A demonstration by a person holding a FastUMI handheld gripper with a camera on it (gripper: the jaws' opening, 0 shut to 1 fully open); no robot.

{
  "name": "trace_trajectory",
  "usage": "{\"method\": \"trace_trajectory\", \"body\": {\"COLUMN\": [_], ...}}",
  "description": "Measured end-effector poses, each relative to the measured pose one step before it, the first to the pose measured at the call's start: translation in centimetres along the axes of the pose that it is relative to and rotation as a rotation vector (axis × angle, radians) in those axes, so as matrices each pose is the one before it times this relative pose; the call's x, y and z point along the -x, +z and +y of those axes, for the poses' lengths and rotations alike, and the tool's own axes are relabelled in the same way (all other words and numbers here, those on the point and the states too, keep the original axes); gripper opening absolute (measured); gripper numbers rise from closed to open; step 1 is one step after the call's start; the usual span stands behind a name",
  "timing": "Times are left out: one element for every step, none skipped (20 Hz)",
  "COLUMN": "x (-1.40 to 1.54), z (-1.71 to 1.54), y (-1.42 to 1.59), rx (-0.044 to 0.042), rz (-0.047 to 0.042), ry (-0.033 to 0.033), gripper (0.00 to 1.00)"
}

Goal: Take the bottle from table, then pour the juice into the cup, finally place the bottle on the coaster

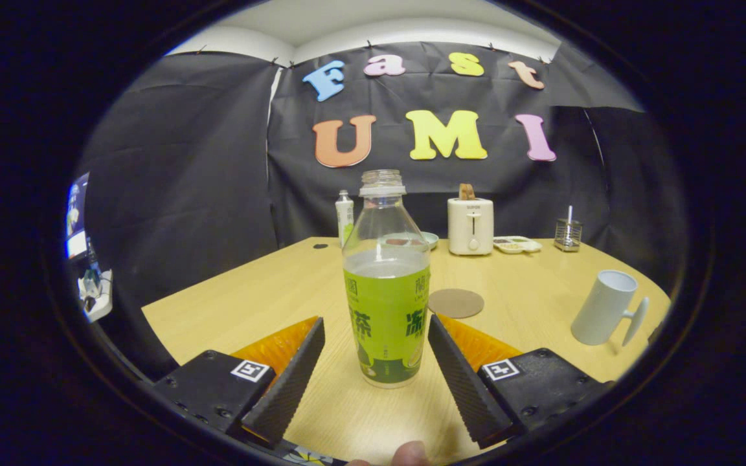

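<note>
A fingertip point(410, 453) pokes in, cut off, nearest the camera. The jaws point(376, 346) stand apart, flanking the bottle point(386, 285) without touching it. It stands upright and uncapped on the counter point(528, 310), clear, with a green label in Chinese characters. Beyond it lies a round coaster point(456, 303); to the right, well apart, a white cup point(606, 307); farther back, a toaster point(471, 226) with small, unreadable lettering.

Wooden table point(269, 291), black cloth wall point(179, 181), white ceiling point(360, 19)

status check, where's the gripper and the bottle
Gripper open, fingers either side of uncapped clear plastic bottle with green label, not touching. Bottle upright on table. Round brown coaster just beyond, nothing on it.
</note>
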State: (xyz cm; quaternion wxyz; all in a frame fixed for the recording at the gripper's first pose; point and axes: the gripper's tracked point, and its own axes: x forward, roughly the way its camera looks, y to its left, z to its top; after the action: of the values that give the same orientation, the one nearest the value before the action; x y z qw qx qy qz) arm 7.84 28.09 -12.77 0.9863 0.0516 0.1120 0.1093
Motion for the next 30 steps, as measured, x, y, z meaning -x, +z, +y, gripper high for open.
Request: {"method": "trace_trajectory", "body": {"x": [-0.655, -0.597, -0.480, -0.365, -0.352, -0.092, -0.160, -0.234, -0.205, -0.159, -0.194, 0.025, -0.012, -0.006, 0.145, 0.006, 0.094, 0.060, 0.037, 0.097, 0.002, 0.079, 0.181, 0.243, 0.166, 0.353, 0.404, 0.513, 0.401, 0.408], "z": [-0.119, -0.177, -0.335, -0.448, -0.073, 0.108, -0.129, -0.316, -0.053, 0.082, 0.241, 0.139, 0.232, 0.258, 0.187, 0.115, 0.100, 0.071, 0.064, -0.011, 0.015, 0.020, 0.025, -0.100, -0.039, 0.192, 0.299, 0.445, 0.113, -0.158], "y": [0.028, 0.078, -0.221, 0.009, 0.128, 0.036, -0.033, -0.106, -0.014, -0.025, -0.034, 0.064, 0.020, -0.095, 0.036, 0.082, 0.044, -0.052, -0.160, -0.031, 0.049, 0.046, 0.138, 0.162, 0.091, 0.220, 0.521, 0.671, 0.582, 0.368], "rx": [-0.00521, -0.00061, 0.00347, -0.00468, -0.00367, 0.00449, 0.01221, 0.01092, 0.01050, 0.01734, 0.02328, 0.01370, 0.00071, -0.00791, -0.00936, -0.00466, -0.00091, 0.00224, 0.00203, 0.00571, 0.01101, 0.01069, 0.01503, 0.01116, 0.00471, 0.00237, 0.00027, 0.00012, -0.00110, -0.00440], "rz": [0.00936, 0.01020, 0.01523, 0.01067, 0.00402, 0.00844, 0.00892, 0.00925, 0.01210, 0.01070, 0.00887, 0.00594, 0.00313, -0.00101, -0.00539, -0.00355, -0.00138, 0.00167, 0.00166, 0.00109, 0.00237, 0.00267, -0.00156, 0.00236, 0.00232, 0.00108, -0.01164, -0.02207, -0.00860, -0.00946], "ry": [-0.01239, -0.01260, -0.02122, -0.02164, -0.00523, -0.00431, -0.01406, -0.01877, -0.01373, -0.00987, -0.00664, -0.00625, 0.00731, 0.01260, 0.01174, 0.00690, 0.00268, 0.00180, -0.00292, -0.00309, -0.00703, -0.00440, -0.00529, -0.01077, -0.00511, 0.00887, 0.01743, 0.02670, 0.00800, 0.00171], "gripper": [1.00, 1.00, 1.00, 1.00, 1.00, 1.00, 1.00, 1.00, 0.96, 0.91, 0.84, 0.83, 0.83, 0.83, 0.83, 0.82, 0.81, 0.80, 0.78, 0.78, 0.77, 0.77, 0.76, 0.76, 0.76, 0.76, 0.76, 0.75, 0.75, 0.75]}}
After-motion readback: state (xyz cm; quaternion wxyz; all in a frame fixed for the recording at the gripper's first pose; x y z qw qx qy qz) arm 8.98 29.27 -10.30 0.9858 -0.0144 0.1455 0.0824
